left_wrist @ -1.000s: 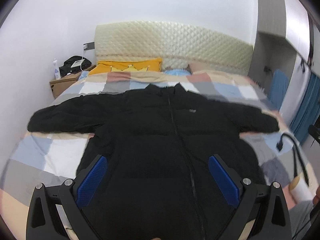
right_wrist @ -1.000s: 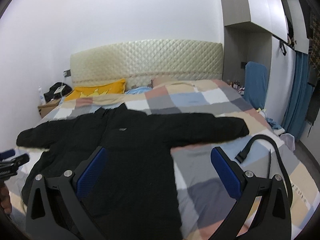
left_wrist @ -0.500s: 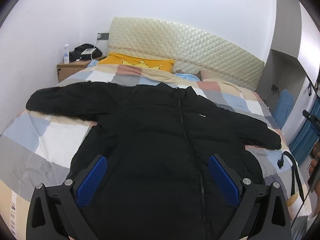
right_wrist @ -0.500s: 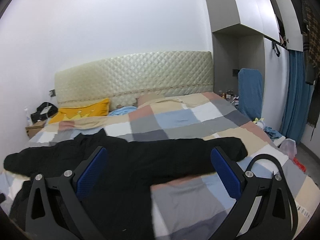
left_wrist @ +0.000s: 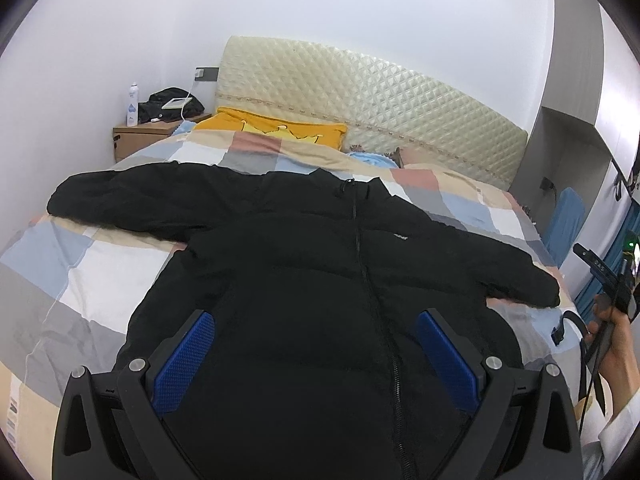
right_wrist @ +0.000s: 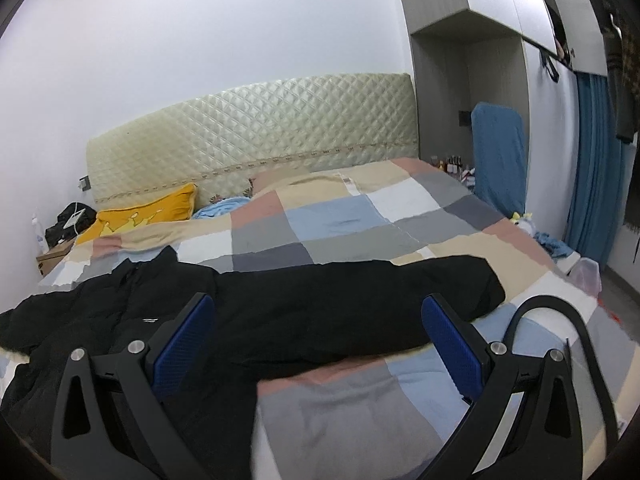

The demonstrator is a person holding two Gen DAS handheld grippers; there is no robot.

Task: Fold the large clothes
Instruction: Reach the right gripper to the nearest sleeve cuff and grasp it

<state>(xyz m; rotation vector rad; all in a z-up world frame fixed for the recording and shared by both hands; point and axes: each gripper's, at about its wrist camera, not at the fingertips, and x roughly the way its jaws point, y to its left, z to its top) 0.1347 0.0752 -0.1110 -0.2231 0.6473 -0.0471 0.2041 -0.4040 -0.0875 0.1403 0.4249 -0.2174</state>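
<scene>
Small white chest logo (left_wrist: 400, 236) on black puffer jacket (left_wrist: 320, 280); lettering too small to read. Same mark seen in right wrist view (right_wrist: 150, 320), also illegible. Label on white bottle (left_wrist: 132, 105) on nightstand (left_wrist: 138, 136): unreadable.

Left gripper (left_wrist: 316, 360): jaws spread wide, blue pads (left_wrist: 185, 360) well apart, nothing between them. Hovering above lower front of jacket; contact with fabric cannot be told.

Right gripper (right_wrist: 320, 350): jaws likewise wide open, blue pads (right_wrist: 450, 344) holding nothing. Pointed along jacket's sleeve (right_wrist: 360, 300), which stretches across between the fingers in view. Touching or not: cannot tell. In left wrist view, right hand (left_wrist: 616, 344) visible at far right edge, gripping the tool's handle.

Jacket laid flat, front up, zipped, on checked bedspread (left_wrist: 80, 264); both sleeves spread out sideways, collar toward quilted cream headboard (left_wrist: 380, 108). Yellow pillow (left_wrist: 280, 132) with crown print at head of bed, light blue cloth (right_wrist: 224, 208) beside it.

Black strap loop (right_wrist: 560, 320) lying on bedspread near sleeve cuff. Black bag (left_wrist: 170, 104) on nightstand, with white flat item on top and white cable running up to wall socket. Blue-covered chair (right_wrist: 498, 152) beside bed, blue curtain (right_wrist: 592, 160) beyond. Small bottles (right_wrist: 452, 162) on far-side ledge, too small to identify. Translucent container (right_wrist: 586, 276) on floor by bed; contents not discernible.
</scene>
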